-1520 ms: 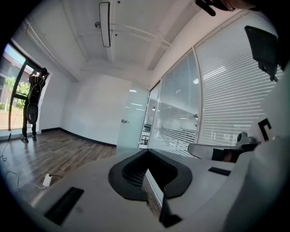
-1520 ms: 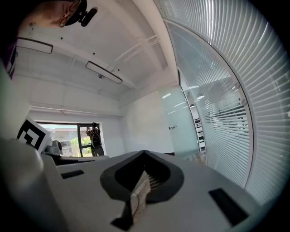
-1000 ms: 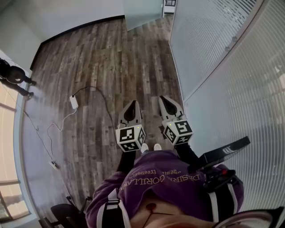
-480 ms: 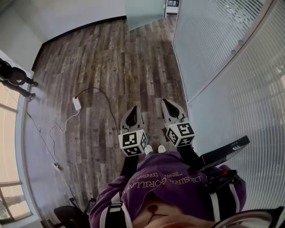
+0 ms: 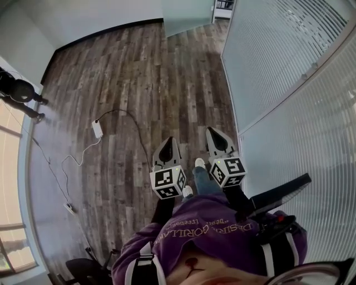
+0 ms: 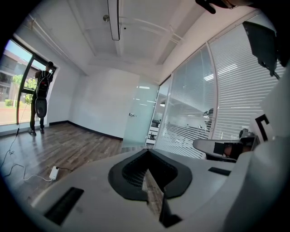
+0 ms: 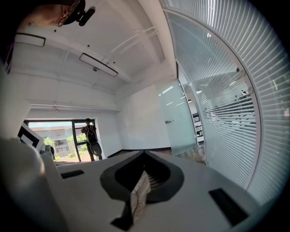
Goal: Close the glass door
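The frosted glass door (image 5: 186, 16) stands open at the far end of the room, beside the glass wall with blinds (image 5: 289, 83). In the left gripper view the door (image 6: 140, 115) shows ahead with its handle (image 6: 131, 114); in the right gripper view the door (image 7: 174, 120) stands far ahead too. My left gripper (image 5: 168, 146) and right gripper (image 5: 216, 135) hang side by side over the wood floor, well short of the door. Both are shut with nothing between the jaws, as seen at the left gripper (image 6: 147, 152) and the right gripper (image 7: 144, 153).
A white power adapter (image 5: 98, 129) with a trailing cable lies on the floor at the left. A person (image 5: 19, 92) with a backpack stands by the window. A dark chair (image 5: 83, 270) sits at the lower left. The glass wall runs close along my right side.
The floor has slid back under me and the door has drawn slightly nearer. Both grippers sit a little lower in the head view. A shoe now shows between them.
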`<state>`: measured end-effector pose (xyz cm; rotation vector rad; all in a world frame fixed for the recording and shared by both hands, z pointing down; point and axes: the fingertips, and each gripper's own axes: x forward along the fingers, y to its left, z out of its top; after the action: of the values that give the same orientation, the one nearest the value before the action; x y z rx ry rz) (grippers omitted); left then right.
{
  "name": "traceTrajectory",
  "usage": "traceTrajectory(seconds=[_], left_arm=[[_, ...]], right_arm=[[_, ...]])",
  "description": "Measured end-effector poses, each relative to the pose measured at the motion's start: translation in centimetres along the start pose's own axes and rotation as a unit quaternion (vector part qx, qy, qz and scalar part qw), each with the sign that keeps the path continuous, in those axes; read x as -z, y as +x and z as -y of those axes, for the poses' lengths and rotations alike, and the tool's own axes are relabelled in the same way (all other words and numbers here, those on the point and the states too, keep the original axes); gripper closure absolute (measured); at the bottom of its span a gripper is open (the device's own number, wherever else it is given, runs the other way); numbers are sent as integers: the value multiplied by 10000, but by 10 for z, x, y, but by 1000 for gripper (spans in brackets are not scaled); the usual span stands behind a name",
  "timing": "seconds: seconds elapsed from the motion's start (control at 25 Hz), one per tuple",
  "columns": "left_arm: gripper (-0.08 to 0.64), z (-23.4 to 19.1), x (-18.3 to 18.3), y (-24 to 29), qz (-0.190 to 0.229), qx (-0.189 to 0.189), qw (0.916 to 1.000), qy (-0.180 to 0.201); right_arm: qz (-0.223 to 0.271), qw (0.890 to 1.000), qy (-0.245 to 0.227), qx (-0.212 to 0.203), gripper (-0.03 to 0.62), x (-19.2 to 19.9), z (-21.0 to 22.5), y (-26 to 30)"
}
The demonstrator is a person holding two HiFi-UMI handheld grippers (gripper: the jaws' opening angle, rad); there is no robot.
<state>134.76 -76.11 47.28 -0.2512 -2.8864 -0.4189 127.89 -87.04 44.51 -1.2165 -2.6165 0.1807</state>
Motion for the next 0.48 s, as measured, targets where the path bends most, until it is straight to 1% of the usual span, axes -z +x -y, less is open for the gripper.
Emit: traceTrajectory(seconds=[0.24, 0.48], left_arm=[[560, -14, -13, 52, 66, -223, 9997, 46], [560, -18, -48, 117, 146, -465, 9984, 291]], right_arm=[[28, 9997, 7, -240, 603, -10, 25, 56], [-1, 9987, -115, -503, 603, -41, 60, 119]])
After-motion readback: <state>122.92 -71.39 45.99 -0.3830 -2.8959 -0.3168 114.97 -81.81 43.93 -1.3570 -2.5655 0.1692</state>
